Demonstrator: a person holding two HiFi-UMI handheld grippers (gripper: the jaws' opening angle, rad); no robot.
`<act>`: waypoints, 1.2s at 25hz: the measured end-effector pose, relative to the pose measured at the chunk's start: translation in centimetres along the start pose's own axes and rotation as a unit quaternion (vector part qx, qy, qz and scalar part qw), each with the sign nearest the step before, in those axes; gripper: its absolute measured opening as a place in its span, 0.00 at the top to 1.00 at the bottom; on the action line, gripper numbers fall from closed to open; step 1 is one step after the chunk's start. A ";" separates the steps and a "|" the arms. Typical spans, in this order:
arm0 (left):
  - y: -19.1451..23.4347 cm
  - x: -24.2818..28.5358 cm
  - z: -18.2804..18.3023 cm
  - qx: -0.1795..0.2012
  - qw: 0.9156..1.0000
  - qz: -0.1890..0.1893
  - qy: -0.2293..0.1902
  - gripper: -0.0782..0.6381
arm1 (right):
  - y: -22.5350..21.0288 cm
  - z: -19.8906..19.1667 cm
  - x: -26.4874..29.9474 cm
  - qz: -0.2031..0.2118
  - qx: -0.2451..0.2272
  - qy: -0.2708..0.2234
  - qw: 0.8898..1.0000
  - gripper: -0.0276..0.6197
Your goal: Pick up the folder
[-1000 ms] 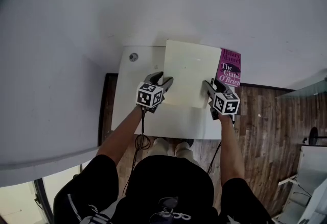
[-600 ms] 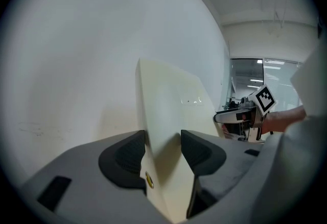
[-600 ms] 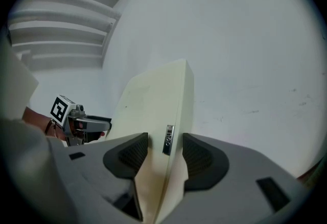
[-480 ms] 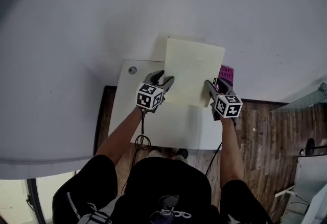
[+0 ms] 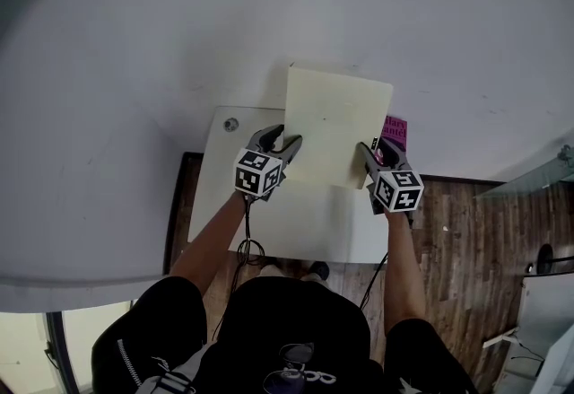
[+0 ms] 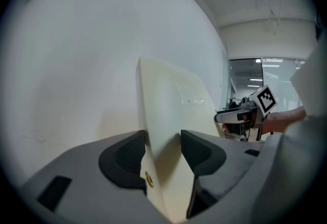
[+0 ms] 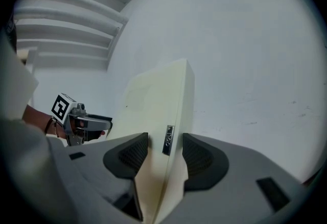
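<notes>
The cream folder point(image 5: 334, 125) hangs in the air above the white table point(image 5: 296, 222), tilted up toward the wall. My left gripper point(image 5: 291, 143) is shut on its left edge and my right gripper point(image 5: 368, 150) on its right edge. In the left gripper view the folder point(image 6: 168, 110) stands on edge between the two pads of the left gripper point(image 6: 162, 141). From the right gripper view, the folder point(image 7: 158, 100) with a small metal clasp is clamped in the right gripper point(image 7: 164, 146).
A pink book point(image 5: 394, 127) lies at the table's far right corner, mostly hidden behind the folder. A small round fitting point(image 5: 231, 124) sits at the far left corner. A white wall is close behind; wooden floor point(image 5: 466, 231) lies to the right.
Both grippers have risen with the folder, lifting it off the table toward the wall. It now covers most of the pink book. Little has moved in the last half second.
</notes>
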State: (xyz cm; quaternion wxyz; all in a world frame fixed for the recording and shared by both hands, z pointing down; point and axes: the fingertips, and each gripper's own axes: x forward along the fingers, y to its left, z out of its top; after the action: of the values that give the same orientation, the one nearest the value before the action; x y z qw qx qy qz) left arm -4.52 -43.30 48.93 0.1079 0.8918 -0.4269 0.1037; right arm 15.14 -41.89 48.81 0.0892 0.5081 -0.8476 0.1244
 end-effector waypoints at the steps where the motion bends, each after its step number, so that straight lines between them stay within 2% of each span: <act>1: -0.2 -0.2 0.1 0.000 1.000 -0.001 -0.001 0.56 | 0.1 0.1 -0.2 0.000 -0.003 -0.003 1.000 0.60; 6: -1.5 -1.1 0.5 0.007 1.000 0.000 -0.011 0.56 | 0.4 0.6 -1.8 -0.003 -0.014 -0.016 1.000 0.60; 13: -3.1 -2.1 0.6 0.018 1.000 -0.003 -0.020 0.56 | 0.5 0.0 -3.7 -0.003 -0.001 -0.026 1.000 0.61; 21: -4.1 -3.6 -1.2 0.011 1.000 -0.003 -0.020 0.57 | 1.6 -1.6 -5.1 -0.003 -0.005 -0.025 1.000 0.61; 30: -5.4 -4.9 -3.8 0.012 1.000 0.001 -0.023 0.57 | 2.3 -5.0 -6.3 0.000 0.019 -0.014 1.000 0.61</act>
State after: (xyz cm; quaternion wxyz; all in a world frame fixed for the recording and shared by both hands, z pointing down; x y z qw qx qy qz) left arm -3.64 -35.28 50.67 0.0869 0.8948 -0.4288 0.0885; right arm 16.19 -34.07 51.52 0.0674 0.5115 -0.8462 0.1335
